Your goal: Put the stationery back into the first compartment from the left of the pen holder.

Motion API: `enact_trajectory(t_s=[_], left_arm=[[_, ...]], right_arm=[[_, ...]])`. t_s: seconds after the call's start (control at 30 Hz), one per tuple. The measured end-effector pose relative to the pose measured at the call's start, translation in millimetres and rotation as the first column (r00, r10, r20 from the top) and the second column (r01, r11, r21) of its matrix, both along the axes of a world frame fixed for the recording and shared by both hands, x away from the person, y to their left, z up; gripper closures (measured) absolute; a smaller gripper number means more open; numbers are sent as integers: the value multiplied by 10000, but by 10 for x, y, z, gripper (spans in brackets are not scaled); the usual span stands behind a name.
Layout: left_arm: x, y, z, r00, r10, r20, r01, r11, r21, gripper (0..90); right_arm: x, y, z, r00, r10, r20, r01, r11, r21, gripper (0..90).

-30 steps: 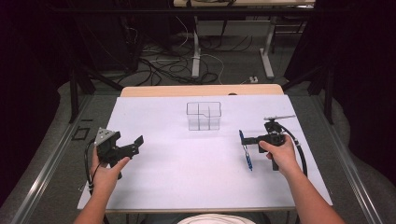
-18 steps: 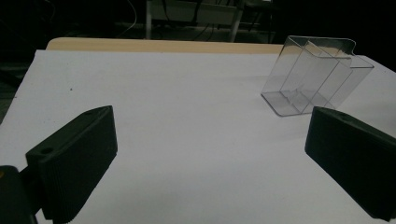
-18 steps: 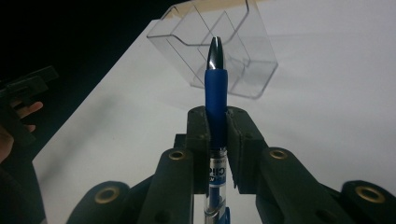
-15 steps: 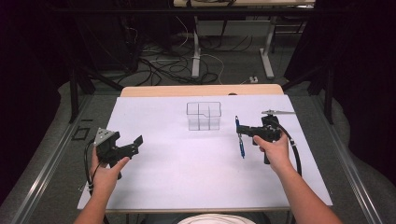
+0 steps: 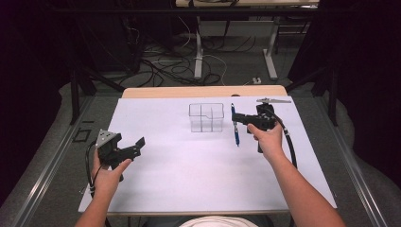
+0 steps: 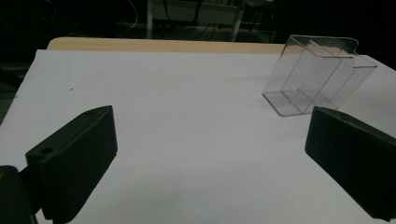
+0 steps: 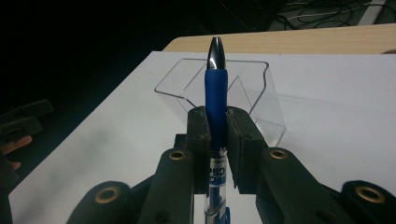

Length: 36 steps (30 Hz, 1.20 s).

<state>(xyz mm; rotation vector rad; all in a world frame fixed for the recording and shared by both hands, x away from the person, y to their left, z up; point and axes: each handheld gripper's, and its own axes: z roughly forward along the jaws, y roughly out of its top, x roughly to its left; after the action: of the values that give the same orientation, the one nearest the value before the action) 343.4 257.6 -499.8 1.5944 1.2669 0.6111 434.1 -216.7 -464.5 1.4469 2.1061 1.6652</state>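
A blue pen (image 5: 234,126) hangs above the white table sheet, just right of a clear plastic divided holder (image 5: 206,117). My right gripper (image 5: 238,118) is shut on it. In the right gripper view the pen (image 7: 215,88) stands upright between the jaws, its silver tip up, with the holder (image 7: 257,93) right behind it. My left gripper (image 5: 137,144) is held at the table's left with its jaws wide apart and nothing between them. The left gripper view has the holder (image 6: 317,77) at its upper right, beyond the gripper (image 6: 210,154).
The white sheet (image 5: 189,175) covers most of the wooden table (image 5: 203,91). Beyond the far edge lie cables and desk legs (image 5: 198,47) on a dark floor. A metal rail (image 5: 42,170) runs along the left side.
My right gripper has lifted the pen and carried it toward the far side, closer to the clear holder. The left gripper has stayed where it was.
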Motion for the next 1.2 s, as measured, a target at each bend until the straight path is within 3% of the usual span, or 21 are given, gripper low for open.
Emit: enact_trajectory(t_s=[0.4, 0.7, 1.0, 1.2], left_arm=[[-5, 2, -8, 10000, 33, -6, -33, 9999, -99, 3], [1, 4, -13, 10000, 31, -35, -31, 9999, -110, 3], [-1, 14, -11, 10000, 57, -40, -58, 9999, -114, 3], [-2, 26, -7, 10000, 86, 6, -86, 9999, -143, 3]], right_arm=[[188, 126, 225, 9987, -280, 437, 276, 9996, 86, 803], [319, 338, 412, 9930, -524, 1063, 575, 9973, -455, 803], [506, 546, 498, 9911, -713, 1128, 759, 9964, -371, 803], [612, 721, 540, 9891, -655, 1316, 753, 9946, -715, 803]])
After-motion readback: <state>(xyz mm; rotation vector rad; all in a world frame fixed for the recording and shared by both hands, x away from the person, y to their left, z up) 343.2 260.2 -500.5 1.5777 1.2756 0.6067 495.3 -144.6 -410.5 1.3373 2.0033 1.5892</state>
